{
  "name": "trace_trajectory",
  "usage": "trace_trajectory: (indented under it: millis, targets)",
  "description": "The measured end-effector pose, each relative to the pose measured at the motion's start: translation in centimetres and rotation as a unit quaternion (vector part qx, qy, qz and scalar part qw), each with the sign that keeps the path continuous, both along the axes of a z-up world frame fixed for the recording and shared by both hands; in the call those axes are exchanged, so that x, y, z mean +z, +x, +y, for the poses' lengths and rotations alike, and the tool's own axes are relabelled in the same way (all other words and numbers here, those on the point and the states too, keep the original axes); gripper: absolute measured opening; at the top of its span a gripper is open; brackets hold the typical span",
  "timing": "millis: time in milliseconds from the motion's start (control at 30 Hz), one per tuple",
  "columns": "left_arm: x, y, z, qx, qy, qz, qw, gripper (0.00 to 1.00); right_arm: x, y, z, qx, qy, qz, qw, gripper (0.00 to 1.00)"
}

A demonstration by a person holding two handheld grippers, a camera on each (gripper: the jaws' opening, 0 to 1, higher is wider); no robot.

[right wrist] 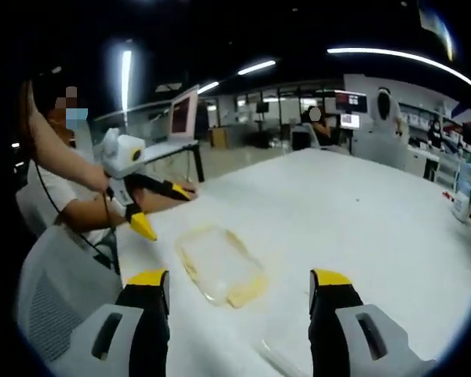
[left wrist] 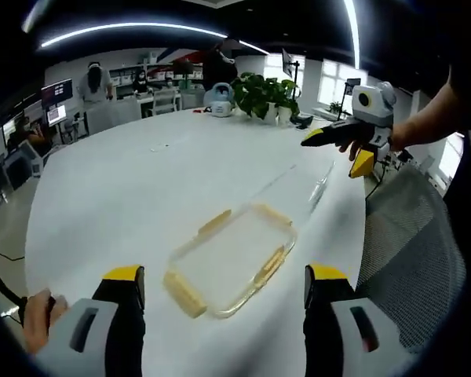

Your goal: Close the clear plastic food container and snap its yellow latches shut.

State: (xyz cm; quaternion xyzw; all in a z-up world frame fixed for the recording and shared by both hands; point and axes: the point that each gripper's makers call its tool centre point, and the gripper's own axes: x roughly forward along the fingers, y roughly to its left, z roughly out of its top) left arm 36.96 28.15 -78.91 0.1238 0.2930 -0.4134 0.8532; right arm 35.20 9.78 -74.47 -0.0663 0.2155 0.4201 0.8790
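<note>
Left gripper view: clear container (left wrist: 234, 263) with yellow latches (left wrist: 184, 294) at centre, flat on the white desk (left wrist: 141, 188), between and just beyond the left gripper (left wrist: 224, 284) jaws. Jaws spread wide, gripping nothing, clear of the container. Clear lid (left wrist: 302, 184) at about 1 o'clock from the container, flat on the desk, apart from it, faint against the white. Right gripper (left wrist: 339, 148) at 2 o'clock, raised above the desk near its edge, jaws parted, nothing between them. Potted plant (left wrist: 263, 96) and a blue-grey kettle (left wrist: 219, 100) at 12 o'clock on the far side of the desk. Grey mesh chair (left wrist: 412, 259) at 4 o'clock off the desk edge.

Right gripper view: container (right wrist: 220, 263) at centre, just ahead of the right gripper (right wrist: 239, 292) jaws, flat on the desk (right wrist: 361, 212). Jaws wide apart, empty, not touching it. Left gripper (right wrist: 163, 208) at 10 o'clock, held by a hand (right wrist: 116, 206), jaws parted and empty, just above the desk beside the container. Part of the lid (right wrist: 279, 355) at 6 o'clock, faint. Monitor (right wrist: 182, 114) at 11 o'clock behind.
</note>
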Motion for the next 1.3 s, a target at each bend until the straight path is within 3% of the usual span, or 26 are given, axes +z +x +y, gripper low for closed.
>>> trace_trajectory:
  millis: [667,1300]
  targets:
    - [-1.7,0.8,-0.3,-0.066,0.047,0.012,0.9966,0.83,-2.0,0.9,0.9,0.050,-0.039,0.012,0.9979,0.71]
    - [-3.6,1.4,0.8,-0.107,0.089,0.031,0.9897,0.81,-3.8,1.1,1.4,0.089,-0.073,0.029,0.9929,0.71]
